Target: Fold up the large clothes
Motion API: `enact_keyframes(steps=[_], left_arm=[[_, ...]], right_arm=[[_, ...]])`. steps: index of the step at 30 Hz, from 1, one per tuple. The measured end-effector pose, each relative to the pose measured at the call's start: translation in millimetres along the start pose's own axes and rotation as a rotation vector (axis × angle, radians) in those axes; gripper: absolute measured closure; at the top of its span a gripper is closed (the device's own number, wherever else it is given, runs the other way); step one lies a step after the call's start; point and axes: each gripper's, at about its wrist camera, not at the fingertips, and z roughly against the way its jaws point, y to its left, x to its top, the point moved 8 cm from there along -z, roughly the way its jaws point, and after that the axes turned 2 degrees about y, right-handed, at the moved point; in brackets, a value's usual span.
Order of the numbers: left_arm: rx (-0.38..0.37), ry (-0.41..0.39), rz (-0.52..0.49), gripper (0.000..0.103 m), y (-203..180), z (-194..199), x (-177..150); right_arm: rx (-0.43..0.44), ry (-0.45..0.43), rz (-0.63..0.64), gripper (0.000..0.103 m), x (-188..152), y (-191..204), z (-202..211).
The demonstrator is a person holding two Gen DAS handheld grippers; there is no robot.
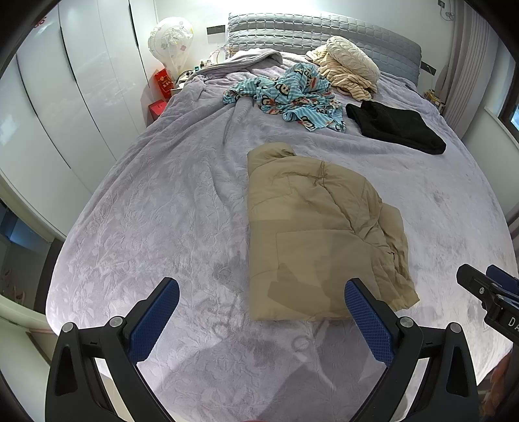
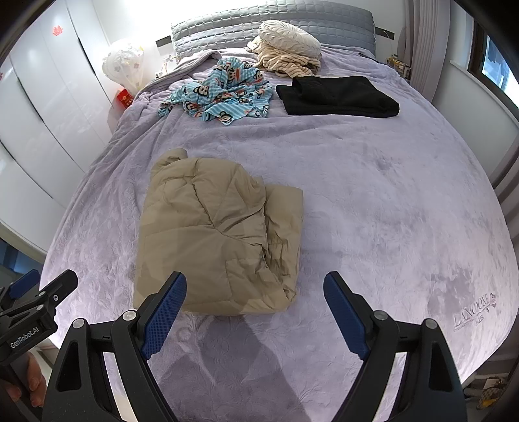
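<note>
A tan padded jacket lies folded into a rough rectangle on the lilac bedspread; it also shows in the right wrist view. My left gripper is open and empty, just short of the jacket's near edge. My right gripper is open and empty, above the jacket's near right corner. The right gripper shows at the right edge of the left wrist view, and the left gripper at the left edge of the right wrist view.
A folded black garment, a crumpled blue cartoon-print garment and a cream striped garment under a cream pillow lie near the grey headboard. White wardrobes stand at the left, curtains at the right.
</note>
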Motion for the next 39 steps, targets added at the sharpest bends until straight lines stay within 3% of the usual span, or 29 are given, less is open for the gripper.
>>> enact_keyframes(steps=[39], left_arm=[[0.0,-0.005,-0.001,0.001,-0.7,-1.6,6.6]], right_arm=[[0.001,0.0,-0.001,0.014,0.9,0.5,0.2]])
